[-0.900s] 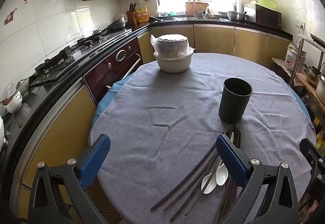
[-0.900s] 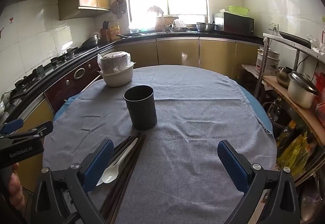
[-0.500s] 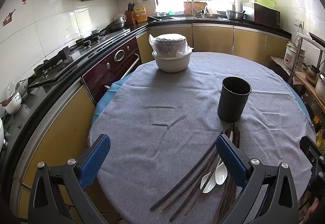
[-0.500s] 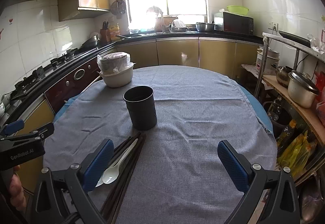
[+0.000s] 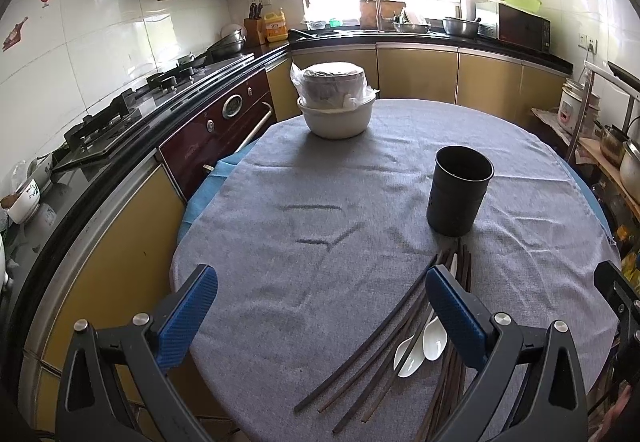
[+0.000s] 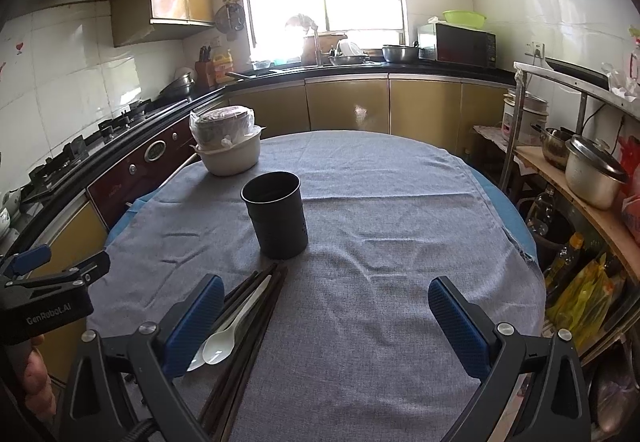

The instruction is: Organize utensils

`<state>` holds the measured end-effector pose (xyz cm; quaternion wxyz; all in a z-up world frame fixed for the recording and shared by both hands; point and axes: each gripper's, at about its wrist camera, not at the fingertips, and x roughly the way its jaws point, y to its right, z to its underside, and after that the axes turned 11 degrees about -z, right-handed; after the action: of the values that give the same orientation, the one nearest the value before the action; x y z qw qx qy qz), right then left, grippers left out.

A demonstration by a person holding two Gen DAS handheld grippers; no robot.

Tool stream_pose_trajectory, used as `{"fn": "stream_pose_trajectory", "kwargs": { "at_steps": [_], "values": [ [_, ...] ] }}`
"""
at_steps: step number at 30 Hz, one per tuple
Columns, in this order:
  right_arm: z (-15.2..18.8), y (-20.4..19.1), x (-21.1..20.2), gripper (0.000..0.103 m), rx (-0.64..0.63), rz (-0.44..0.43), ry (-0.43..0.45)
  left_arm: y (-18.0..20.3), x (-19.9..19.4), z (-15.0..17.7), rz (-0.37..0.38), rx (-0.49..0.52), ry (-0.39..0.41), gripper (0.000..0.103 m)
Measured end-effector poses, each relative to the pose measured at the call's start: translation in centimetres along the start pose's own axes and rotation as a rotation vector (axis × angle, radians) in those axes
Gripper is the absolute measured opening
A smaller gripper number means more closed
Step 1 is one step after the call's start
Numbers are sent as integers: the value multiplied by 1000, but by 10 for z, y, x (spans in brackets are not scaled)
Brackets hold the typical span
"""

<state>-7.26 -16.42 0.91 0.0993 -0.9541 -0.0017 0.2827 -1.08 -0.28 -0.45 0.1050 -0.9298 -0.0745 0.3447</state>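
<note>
- Left gripper [image 5: 320, 316]: jaws spread wide, nothing between the blue pads, hovering over the near edge of the table, tilted down.
- Right gripper [image 6: 326, 322]: jaws also spread wide and holding nothing, tilted down over the near part of the table.
- Left gripper body shows at the far left of the right wrist view, with a person's fingers [image 6: 36, 374] wrapped on its handle.
- Chopsticks [image 5: 372, 346]: long, thin, dark brown to black sticks, a loose bundle lying flat on the cloth, fanned out toward the near edge, far tips bunched close to the cup.
- Two white plastic spoons [image 5: 424, 342]: lying on top of the chopstick bundle, bowls toward the near edge, handles pointing toward the cup.
- Relative to the left gripper: the bundle runs under and just inside its right finger; the spoons sit just beside that pad.
- Relative to the right gripper: the bundle and spoons [image 6: 224, 342] lie beside its left finger, partly hidden behind it; space between the pads shows only cloth.
- Black cup [image 5: 458, 195]: dark round holder, upright, open top; cannot tell what's inside. It stands just beyond the far tips of the chopsticks, ahead of both grippers.
- Grey tablecloth [image 5: 320, 234]: wrinkled, covers the round table, blue layer peeking out at the edges.
- White bowl [image 5: 338, 117]: at the far side of the table, with a plastic-wrapped container stacked in it, well apart from the utensils.
</note>
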Motion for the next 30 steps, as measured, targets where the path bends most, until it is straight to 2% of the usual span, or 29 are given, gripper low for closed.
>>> {"fn": "stream_pose_trajectory", "kwargs": {
  "at_steps": [17,23,29,30],
  "values": [
    [1,-1,0,103,-3,-4,25,-1,3,3,5,0,-8,103],
    [1,1,6,103,33,-16,-19,2,13,4,15,6,-30,103],
    [2,14,27,103,103,-80,-60,-1,49,11,83,6,-149,103],
    [2,17,35,100,123,-100,-77,-2,56,13,89,8,-172,103]
  ]
}}
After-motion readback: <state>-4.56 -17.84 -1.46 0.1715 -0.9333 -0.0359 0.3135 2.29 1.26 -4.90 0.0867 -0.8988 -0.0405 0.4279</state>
